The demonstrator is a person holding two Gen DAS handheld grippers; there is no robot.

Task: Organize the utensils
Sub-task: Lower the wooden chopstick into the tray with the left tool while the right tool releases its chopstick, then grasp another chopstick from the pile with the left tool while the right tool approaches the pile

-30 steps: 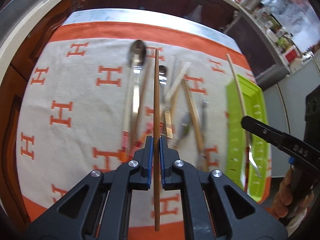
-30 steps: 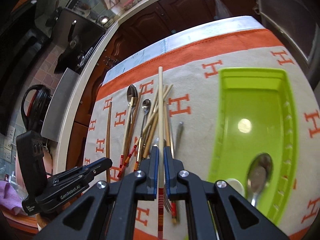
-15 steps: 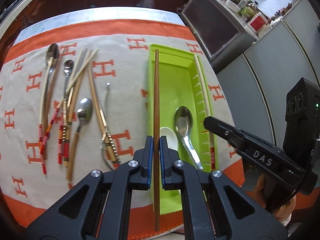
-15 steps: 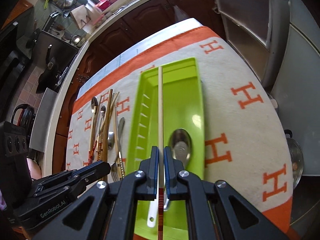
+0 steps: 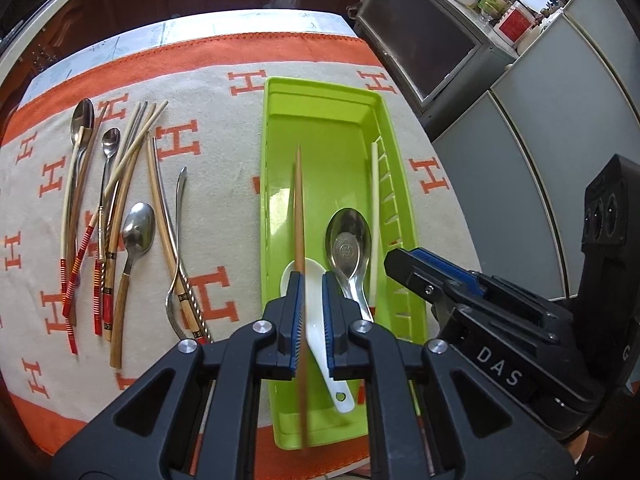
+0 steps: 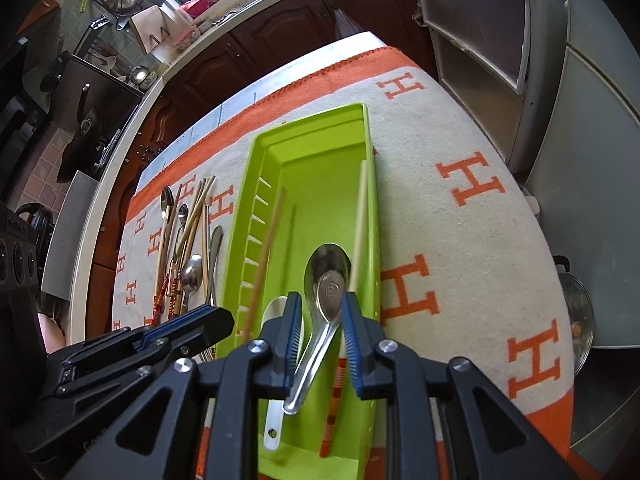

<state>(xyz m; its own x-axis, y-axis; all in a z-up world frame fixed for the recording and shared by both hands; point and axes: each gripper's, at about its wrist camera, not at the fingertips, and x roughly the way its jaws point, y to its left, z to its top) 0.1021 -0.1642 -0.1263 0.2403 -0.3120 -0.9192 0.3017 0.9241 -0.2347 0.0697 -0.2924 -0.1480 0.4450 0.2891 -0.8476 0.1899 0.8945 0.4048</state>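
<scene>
The brown wooden chopstick [image 5: 299,216], blurred, hangs over the green tray [image 5: 320,92] between the parted fingers of the left gripper [image 5: 311,312]. In the tray lie a metal spoon [image 6: 326,280], a white ceramic spoon [image 5: 320,328] and a pale chopstick [image 6: 360,220]. The right gripper [image 6: 320,344] is spread wide, empty. More utensils [image 5: 112,208] lie on the orange-and-cream H-patterned cloth [image 5: 208,92]; dark wood cabinets [image 6: 280,36] stand behind.

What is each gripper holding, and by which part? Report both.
Nothing, it seems. The right gripper is open; the pale chopstick lies in the tray. The left gripper is open too; the blurred brown chopstick between its jaws looks released.
</scene>
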